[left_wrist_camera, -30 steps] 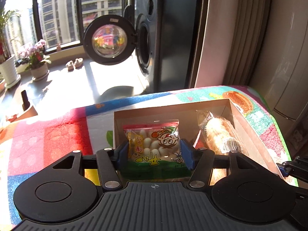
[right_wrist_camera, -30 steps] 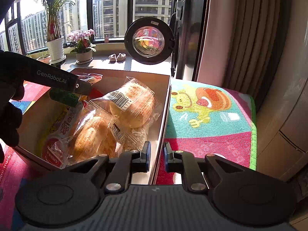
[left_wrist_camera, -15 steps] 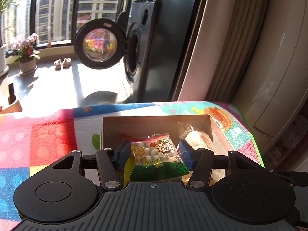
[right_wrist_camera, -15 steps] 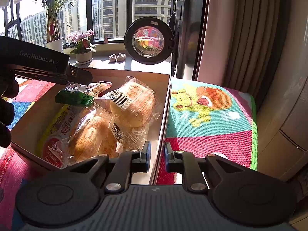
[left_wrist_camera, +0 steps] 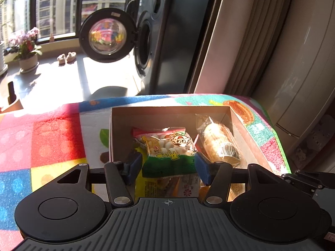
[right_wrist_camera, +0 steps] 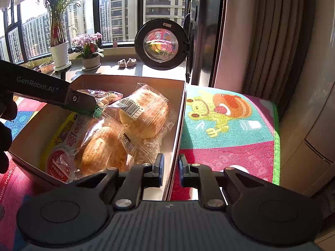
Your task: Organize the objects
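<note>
Your left claw sits low over the near-left part of the open brown cardboard box, and its blue pads are spread wide. The green and yellow snack bag with the cartoon face lies between them; the right pad looks like it's touching the bag's edge, while the left one shows a sliver of gap, so I can't tell whether you've really got hold of it. A second ago the pads were pressed in on both sides and the bag rode higher, so it has come down into the box.

Your right claw is nearly closed, straddling the box's right wall, one finger inside and one outside. That hasn't budged.

The box sits toward the right end of the surface, on the colourful cartoon play mat. There's open mat to the right of the box before the green edge, and a wide stretch to its left.

Count in the box: three clear-wrapped bread buns, one yellow and red packet flat on the bottom, and the snack bag. The buns fill the right half, tight against the wall.
</note>
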{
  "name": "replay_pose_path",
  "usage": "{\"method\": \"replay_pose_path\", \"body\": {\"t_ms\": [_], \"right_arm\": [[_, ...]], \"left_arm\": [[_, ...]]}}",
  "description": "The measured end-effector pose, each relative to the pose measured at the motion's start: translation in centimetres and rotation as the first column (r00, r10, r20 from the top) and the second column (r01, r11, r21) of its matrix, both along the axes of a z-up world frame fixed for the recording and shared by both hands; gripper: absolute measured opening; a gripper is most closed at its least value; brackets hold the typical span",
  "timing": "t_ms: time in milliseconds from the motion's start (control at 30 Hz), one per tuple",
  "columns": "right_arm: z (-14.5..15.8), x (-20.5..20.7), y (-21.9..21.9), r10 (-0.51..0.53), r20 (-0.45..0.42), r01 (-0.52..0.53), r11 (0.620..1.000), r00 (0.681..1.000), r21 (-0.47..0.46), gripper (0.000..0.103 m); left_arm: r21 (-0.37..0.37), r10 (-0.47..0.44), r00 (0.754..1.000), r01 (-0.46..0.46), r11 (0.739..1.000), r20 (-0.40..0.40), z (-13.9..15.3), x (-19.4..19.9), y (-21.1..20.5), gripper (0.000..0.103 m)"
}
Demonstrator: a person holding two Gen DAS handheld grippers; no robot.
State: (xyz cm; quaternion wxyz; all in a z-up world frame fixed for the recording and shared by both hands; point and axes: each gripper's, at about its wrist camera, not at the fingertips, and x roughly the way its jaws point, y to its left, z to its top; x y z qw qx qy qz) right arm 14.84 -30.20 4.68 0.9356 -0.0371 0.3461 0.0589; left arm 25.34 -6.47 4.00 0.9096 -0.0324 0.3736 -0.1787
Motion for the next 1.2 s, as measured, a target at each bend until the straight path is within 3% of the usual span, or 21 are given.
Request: {"method": "replay_pose_path", "body": {"t_ms": [167, 333, 433, 533, 700, 833, 933, 1067, 1200], "right_arm": [[-0.1, 0.0, 0.0, -0.002, 0.000, 0.002, 1.000, 1.000, 0.004, 0.015], [0.0, 0.0, 0.1, -0.003, -0.001, 0.003, 1.000, 1.000, 0.006, 0.015], [-0.1, 0.0, 0.0, -0.004, -0.001, 0.004, 1.000, 1.000, 0.006, 0.015], [-0.1, 0.0, 0.0, -0.003, -0.002, 0.003, 1.000, 1.000, 0.008, 0.016], [-0.1, -0.1, -0.1, -0.004, -0.002, 0.004, 1.000, 1.000, 0.011, 0.016], [-0.1, -0.1, 0.0, -0.004, -0.004, 0.004, 1.000, 1.000, 0.008, 0.016], [-0.1, -0.1, -0.1, -0.001, -0.005, 0.001, 1.000, 1.000, 0.009, 0.016], [-0.1, -0.1, -0.1, 0.000, -0.005, 0.000, 1.000, 1.000, 0.009, 0.016], [-0.2, 0.3, 0.4, -0.006, -0.002, 0.006, 1.000, 1.000, -0.017, 0.015]], "left_arm": [[-0.020, -0.033, 0.998, 0.035, 0.999, 0.053, 0.6, -1.2, 0.1, 0.060], [-0.016, -0.083, 0.997, 0.083, 0.996, 0.013, 0.5, -1.8, -0.1, 0.060], [-0.024, -0.051, 0.998, 0.052, 0.998, 0.030, 0.7, -2.1, 0.1, 0.060], [-0.082, 0.019, 0.995, -0.011, 0.997, 0.094, 1.9, -2.3, 1.0, 0.060], [-0.199, -0.032, 0.999, 0.027, 0.980, -0.023, 1.5, -1.0, 1.5, 0.060], [-0.178, 0.004, 0.999, -0.013, 0.984, -0.048, -0.1, 0.0, 0.9, 0.060], [-0.213, 0.001, 0.996, -0.019, 0.977, -0.087, -0.9, 0.8, 0.6, 0.061], [-0.199, -0.005, 0.998, -0.009, 0.980, -0.065, -0.7, 0.5, 0.7, 0.060], [-0.146, 0.035, 0.999, -0.030, 0.989, 0.035, 0.5, -1.4, 1.5, 0.060]]}}
